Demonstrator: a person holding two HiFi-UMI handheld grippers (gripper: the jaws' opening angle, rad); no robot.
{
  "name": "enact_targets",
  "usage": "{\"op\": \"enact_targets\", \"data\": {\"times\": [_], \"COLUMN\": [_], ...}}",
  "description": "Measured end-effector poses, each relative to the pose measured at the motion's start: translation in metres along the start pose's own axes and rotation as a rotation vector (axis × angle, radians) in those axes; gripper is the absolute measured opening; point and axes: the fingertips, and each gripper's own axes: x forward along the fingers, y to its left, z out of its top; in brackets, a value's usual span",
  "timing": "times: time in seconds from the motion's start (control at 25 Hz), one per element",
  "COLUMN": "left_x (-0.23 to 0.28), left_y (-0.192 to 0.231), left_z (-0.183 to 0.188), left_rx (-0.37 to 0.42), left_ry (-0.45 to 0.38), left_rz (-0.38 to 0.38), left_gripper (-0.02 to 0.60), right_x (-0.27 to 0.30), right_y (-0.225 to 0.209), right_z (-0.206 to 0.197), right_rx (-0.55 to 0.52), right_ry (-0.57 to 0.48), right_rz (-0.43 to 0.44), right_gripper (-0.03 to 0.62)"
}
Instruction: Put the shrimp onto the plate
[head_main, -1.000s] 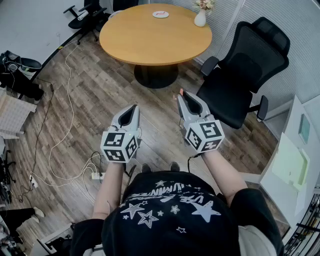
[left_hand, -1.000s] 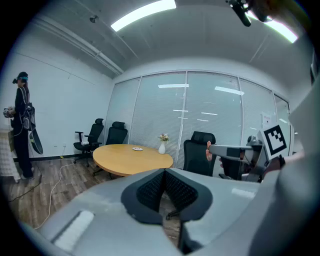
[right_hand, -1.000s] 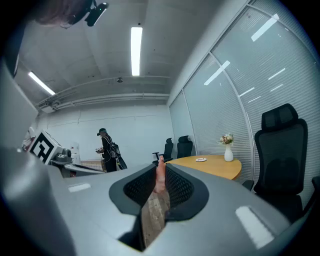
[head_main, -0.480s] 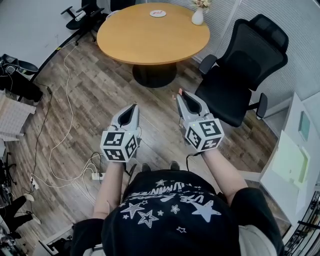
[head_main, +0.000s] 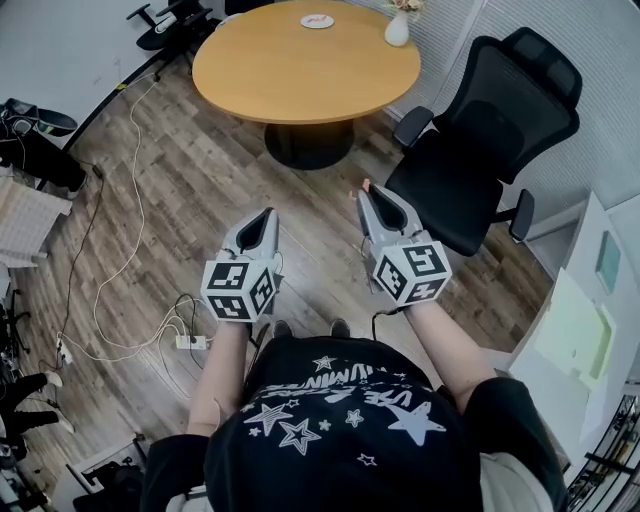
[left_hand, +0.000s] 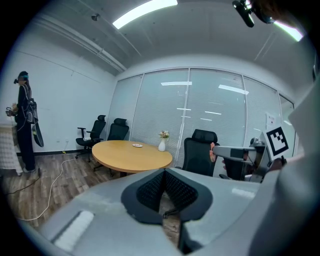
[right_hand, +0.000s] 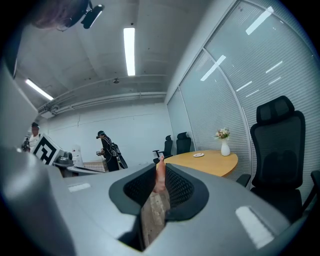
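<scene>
Round tan wooden table top (head_main: 300, 70), far: smooth, satin sheen. Brown plank floor (head_main: 200, 190): wood grain, matt. Black office chair (head_main: 480, 140), far right: mesh cloth back, plastic armrests. White vase (head_main: 397, 30): glossy, ceramic-looking. Grey left gripper (head_main: 264, 214) and grey right gripper (head_main: 368, 192): smooth matt plastic shells; black pads (left_hand: 150, 192) finely dimpled, rubbery. Pink shrimp (right_hand: 160, 172): smooth, faintly glossy. Black T-shirt (head_main: 340, 420), near: matt cloth, white printed stars.

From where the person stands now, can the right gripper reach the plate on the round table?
Probably not: the plate sits near the far edge of the table, across open floor. Nothing blocks the right gripper; the person must step closer.
</scene>
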Motion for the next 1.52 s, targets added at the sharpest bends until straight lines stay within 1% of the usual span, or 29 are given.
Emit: {"op": "enact_targets", "data": {"times": [0.08,0.24,0.32,0.48,0.68,0.84,1.08,1.28,1.52], "left_x": [0.002,0.005,0.004,0.003,0.022,0.055,0.108,0.145,0.168], "left_y": [-0.008,-0.016,-0.016,0.0,0.028,0.054,0.108,0.158,0.209], "left_z": [-0.006,-0.01,-0.005,-0.002,-0.009,-0.004,0.018,0.037,0.041], "left_rx": [0.002,0.047,0.032,0.003,-0.016,-0.04,-0.036,-0.044,-0.067], "left_ry": [0.004,0.019,0.007,-0.004,0.02,0.028,0.033,0.049,0.074], "left_rz": [0.017,0.035,0.042,0.068,0.065,0.051,0.027,0.025,0.01], "left_gripper": [0.002,0.002,0.002,0.002,0.002,0.002,0.002,0.002,0.002], "right_x": [-0.003,-0.004,-0.002,0.008,0.027,0.055,0.124,0.185,0.24], "right_y": [-0.008,-0.017,-0.017,-0.005,-0.006,-0.027,-0.049,-0.06,-0.07], "right_z": [-0.002,-0.01,-0.011,-0.008,-0.009,-0.012,-0.01,-0.003,-0.006], "right_rx": [0.012,0.037,0.041,0.003,-0.001,0.001,0.014,0.033,0.06], "right_ry": [0.007,0.013,0.012,0.005,0.02,0.043,0.052,0.055,0.076], "right_rz": [0.022,0.053,0.066,0.103,0.091,0.048,0.001,-0.03,-0.083], "right_gripper": [0.058,0.058,0.058,0.06,0.06,0.06,0.06,0.06,0.06]}}
